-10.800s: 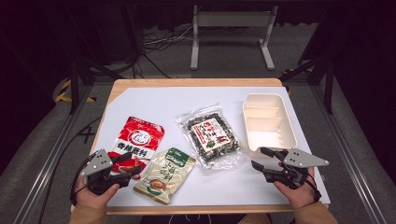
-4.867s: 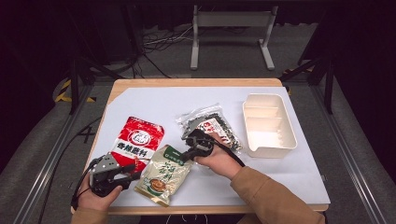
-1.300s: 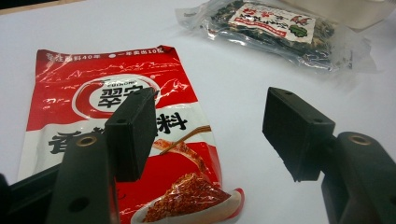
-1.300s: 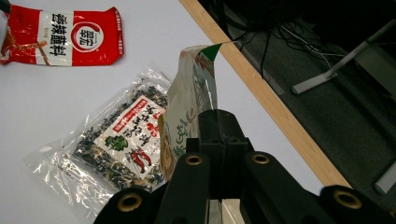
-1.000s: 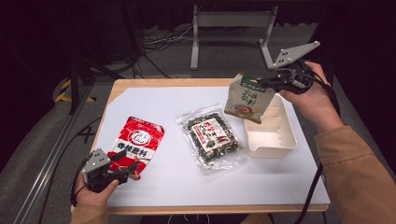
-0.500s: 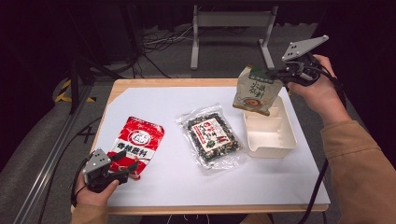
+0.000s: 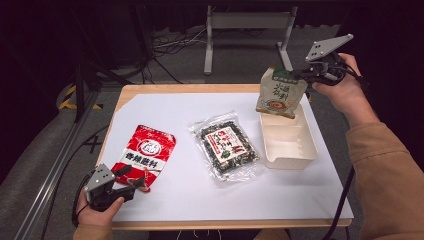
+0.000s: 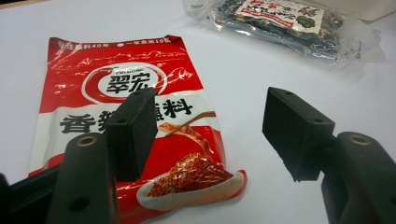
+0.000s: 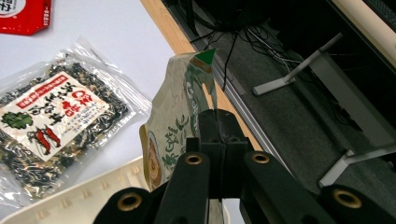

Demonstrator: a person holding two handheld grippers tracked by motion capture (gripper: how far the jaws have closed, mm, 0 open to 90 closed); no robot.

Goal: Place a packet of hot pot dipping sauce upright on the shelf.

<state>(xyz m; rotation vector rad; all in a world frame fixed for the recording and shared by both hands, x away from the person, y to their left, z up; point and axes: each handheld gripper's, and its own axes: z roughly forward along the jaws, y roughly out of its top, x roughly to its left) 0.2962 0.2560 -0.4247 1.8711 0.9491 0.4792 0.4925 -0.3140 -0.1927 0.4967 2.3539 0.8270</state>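
Note:
My right gripper [image 7: 303,75] is shut on the top edge of a beige-and-green snack pouch [image 7: 280,93], which hangs upright over the far end of the white tray [image 7: 289,161]. In the right gripper view the pouch [image 9: 180,116] is pinched between my closed jaws [image 9: 218,135], with the tray's rim [image 9: 84,191] below. My left gripper [image 7: 131,179] rests open at the table's near left corner, its tips at the lower edge of a red seasoning packet [image 7: 145,154]. The left gripper view has the red packet [image 8: 116,93] lying flat under my open gripper [image 8: 210,135], with nothing gripped.
A clear bag of dark dried food with a red-and-white label [image 7: 226,145] lies mid-table, just left of the tray. White paper covers the wooden table [image 7: 165,89]. Beyond the far edge are a metal stand's legs [image 7: 245,22] and cables on the floor.
My right gripper has carried the pouch a little right and toward the back, over the tray's far end. The left gripper has stayed still.

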